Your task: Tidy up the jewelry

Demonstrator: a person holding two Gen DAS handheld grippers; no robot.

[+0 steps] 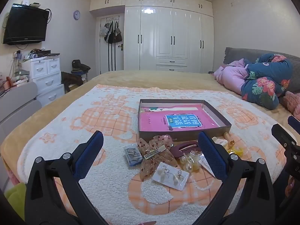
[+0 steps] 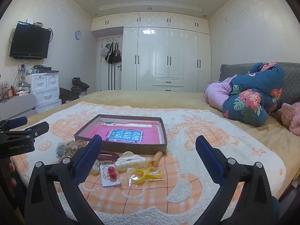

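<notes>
Loosely heaped hair clips (image 1: 157,152) and earring cards (image 1: 170,178) (pearly, glittery) crowd the bed's (image 1: 112,168) near edge; both grippers' (image 1: 150,157) (image 2: 148,159) fingers apart.

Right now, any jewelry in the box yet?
None visible. The box holds only a pink book; the bow clip, earring card and yellow clip lie outside on the blanket.

Fleecy blanket (image 1: 112,168), cardboard box (image 1: 215,120), glossy wardrobe (image 1: 168,37)
</notes>
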